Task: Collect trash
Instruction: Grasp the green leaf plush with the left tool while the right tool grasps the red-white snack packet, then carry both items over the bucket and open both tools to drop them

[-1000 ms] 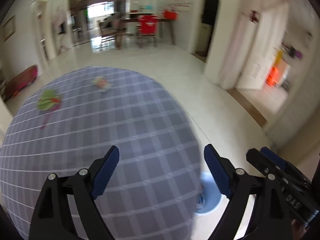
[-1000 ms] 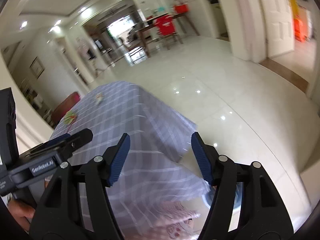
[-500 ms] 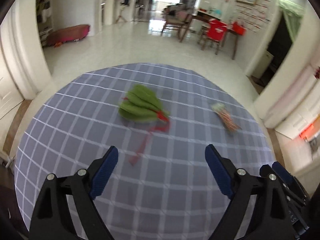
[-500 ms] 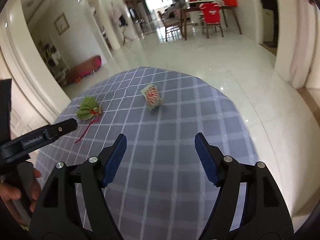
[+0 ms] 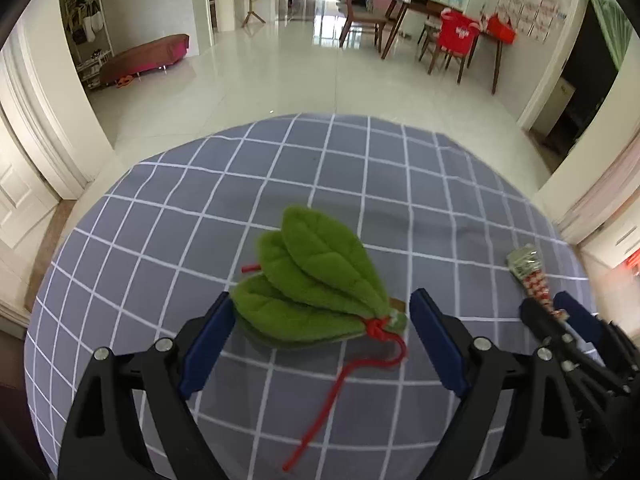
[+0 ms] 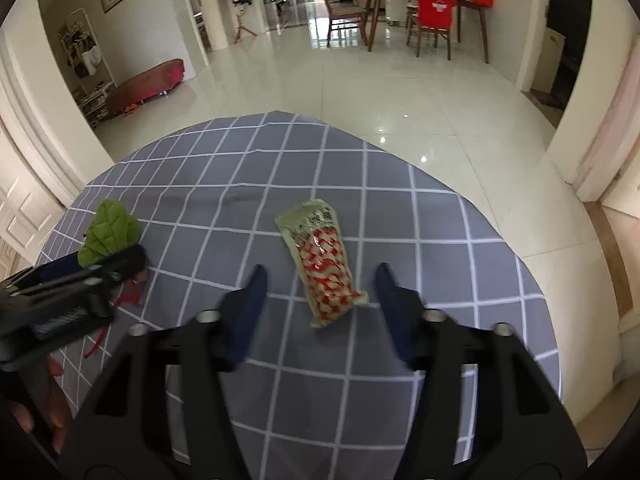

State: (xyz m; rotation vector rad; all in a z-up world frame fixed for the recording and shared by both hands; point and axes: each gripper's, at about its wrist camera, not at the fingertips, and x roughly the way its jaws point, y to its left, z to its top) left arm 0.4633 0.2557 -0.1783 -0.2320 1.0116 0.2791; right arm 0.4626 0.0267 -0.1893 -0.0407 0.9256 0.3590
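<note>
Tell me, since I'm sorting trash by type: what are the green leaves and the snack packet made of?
The green leaves look like plush fabric: matte, fuzzy, stitched veins, tied with a red cord. The snack packet looks like thin glossy plastic film, crinkled and catching light.

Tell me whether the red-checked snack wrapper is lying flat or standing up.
Lying flat. The snack wrapper rests lengthwise on the checked tablecloth, its printed face up, ahead of the right tongs, whose jaws are closing without touching it.

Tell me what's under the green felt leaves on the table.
The green felt leaves lie flat on the grey checked tablecloth. A red cord trails out from their tied end, and a brown edge shows beside the knot. Whatever else lies beneath is covered.
</note>
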